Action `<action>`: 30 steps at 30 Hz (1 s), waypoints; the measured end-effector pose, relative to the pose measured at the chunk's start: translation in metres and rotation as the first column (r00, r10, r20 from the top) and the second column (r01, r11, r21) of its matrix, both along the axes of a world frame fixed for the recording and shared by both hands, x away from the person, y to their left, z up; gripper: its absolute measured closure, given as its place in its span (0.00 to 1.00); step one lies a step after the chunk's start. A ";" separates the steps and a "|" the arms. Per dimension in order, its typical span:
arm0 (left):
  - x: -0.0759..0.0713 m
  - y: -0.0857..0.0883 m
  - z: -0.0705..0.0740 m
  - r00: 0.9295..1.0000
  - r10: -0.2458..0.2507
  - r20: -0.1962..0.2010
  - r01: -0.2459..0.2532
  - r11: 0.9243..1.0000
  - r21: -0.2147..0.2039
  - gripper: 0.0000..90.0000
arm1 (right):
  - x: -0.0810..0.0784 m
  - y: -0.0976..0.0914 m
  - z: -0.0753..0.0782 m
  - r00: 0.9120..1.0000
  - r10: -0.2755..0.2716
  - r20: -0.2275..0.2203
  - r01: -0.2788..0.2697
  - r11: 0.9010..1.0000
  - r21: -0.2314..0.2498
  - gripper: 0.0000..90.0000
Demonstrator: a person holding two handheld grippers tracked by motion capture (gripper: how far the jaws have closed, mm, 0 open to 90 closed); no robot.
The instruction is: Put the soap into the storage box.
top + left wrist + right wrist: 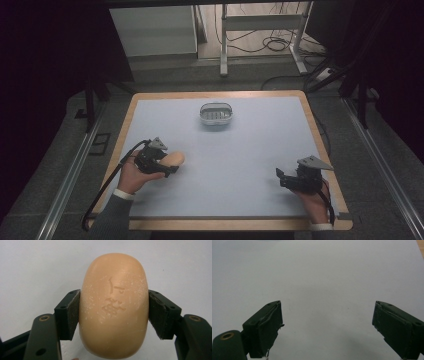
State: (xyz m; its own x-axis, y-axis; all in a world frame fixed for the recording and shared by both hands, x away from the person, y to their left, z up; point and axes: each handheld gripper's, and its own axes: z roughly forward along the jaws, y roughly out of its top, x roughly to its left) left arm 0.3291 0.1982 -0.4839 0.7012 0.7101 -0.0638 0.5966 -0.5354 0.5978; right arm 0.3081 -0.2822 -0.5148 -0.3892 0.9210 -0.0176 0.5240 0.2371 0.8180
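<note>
A pressed mark is showing on the upper face of the tan soap bar (113,306), seen in the left gripper view: a small emblem over what may be characters, too shallow and scuffed to read. No other lettering is showing.

The table (220,160) carries 1 dish (216,113) near its far edge, about midway across. The soap bar (173,159) sits at the near left, between the 2 pads of the left gripper (167,165), which press on its opposite sides; the left hand (131,176) lies behind that gripper, toward the near edge. The right gripper (281,178) rests at the near right, well apart from the soap bar, with bare table between its 2 spread jaws. The dish lies beyond both grippers, nearer the left one.
</note>
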 end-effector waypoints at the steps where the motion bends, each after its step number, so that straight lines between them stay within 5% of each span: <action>1: 0.000 0.000 0.000 1.000 0.000 0.000 0.000 1.000 0.000 0.36 | 0.000 0.000 0.000 1.000 0.000 0.000 0.000 1.000 0.000 0.10; 30: 0.009 0.002 0.006 1.000 0.003 0.028 -0.002 0.999 -0.046 0.36 | 0.001 -0.001 -0.001 1.000 -0.004 -0.004 0.004 1.000 -0.011 0.10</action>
